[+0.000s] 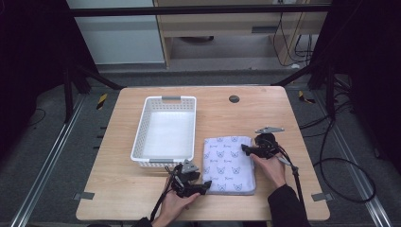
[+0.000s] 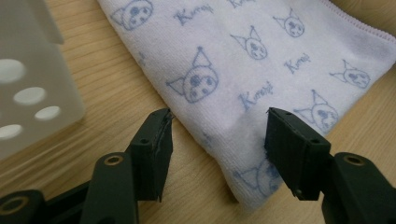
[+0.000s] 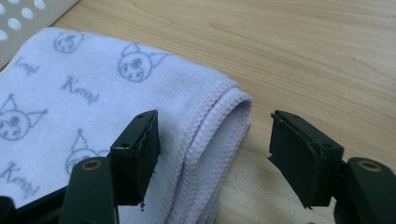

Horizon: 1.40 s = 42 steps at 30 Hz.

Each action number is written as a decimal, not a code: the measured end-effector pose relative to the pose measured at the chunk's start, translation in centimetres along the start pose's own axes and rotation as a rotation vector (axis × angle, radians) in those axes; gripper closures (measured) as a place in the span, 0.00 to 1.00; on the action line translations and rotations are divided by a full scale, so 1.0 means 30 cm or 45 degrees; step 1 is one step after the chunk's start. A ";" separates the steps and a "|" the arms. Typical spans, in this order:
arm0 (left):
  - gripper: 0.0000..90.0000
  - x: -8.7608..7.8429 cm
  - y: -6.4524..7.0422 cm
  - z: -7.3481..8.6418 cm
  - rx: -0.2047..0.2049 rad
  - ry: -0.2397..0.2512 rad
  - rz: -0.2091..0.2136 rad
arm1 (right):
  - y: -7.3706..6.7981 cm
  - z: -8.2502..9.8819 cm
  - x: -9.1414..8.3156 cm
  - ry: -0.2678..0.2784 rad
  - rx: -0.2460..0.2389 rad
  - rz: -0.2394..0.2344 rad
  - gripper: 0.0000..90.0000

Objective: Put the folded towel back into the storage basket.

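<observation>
**Straddling the folded towel with both grippers open**

Your left gripper (image 1: 205, 185) sits at the near left corner of the folded towel (image 1: 229, 163), jaws spread wide with that corner between them. Your right gripper (image 1: 246, 148) is at the towel's far right corner, jaws also apart around the stitched edge. The towel lies flat on the table (image 1: 118, 189), just right of the white basket (image 1: 165, 130).
</observation>
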<state>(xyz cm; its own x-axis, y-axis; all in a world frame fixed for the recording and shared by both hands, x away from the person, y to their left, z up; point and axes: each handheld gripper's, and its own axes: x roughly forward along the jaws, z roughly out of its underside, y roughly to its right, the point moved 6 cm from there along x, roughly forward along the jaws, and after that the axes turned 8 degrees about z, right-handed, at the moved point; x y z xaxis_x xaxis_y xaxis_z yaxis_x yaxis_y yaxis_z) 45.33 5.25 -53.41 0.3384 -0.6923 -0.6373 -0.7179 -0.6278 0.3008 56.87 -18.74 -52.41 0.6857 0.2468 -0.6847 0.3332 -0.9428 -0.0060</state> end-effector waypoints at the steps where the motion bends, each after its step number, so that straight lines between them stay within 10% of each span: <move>1: 0.45 0.002 -0.001 0.000 0.001 -0.003 -0.002 | -0.003 0.002 0.001 -0.006 0.017 -0.011 0.39; 16: 0.48 0.037 0.013 -0.008 0.007 -0.046 -0.020 | -0.015 0.019 0.030 -0.054 0.048 -0.045 0.48; 42: 0.84 0.034 0.024 -0.028 -0.024 -0.026 0.031 | -0.047 0.015 0.011 -0.061 0.090 -0.079 0.84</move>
<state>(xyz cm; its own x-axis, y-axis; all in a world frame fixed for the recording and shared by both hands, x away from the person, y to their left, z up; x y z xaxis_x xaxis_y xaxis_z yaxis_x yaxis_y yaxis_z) 45.68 3.80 -53.23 0.3085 -0.7004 -0.6436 -0.7142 -0.6174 0.3296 56.33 -17.43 -52.95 0.6329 0.2960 -0.7154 0.3268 -0.9398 -0.0998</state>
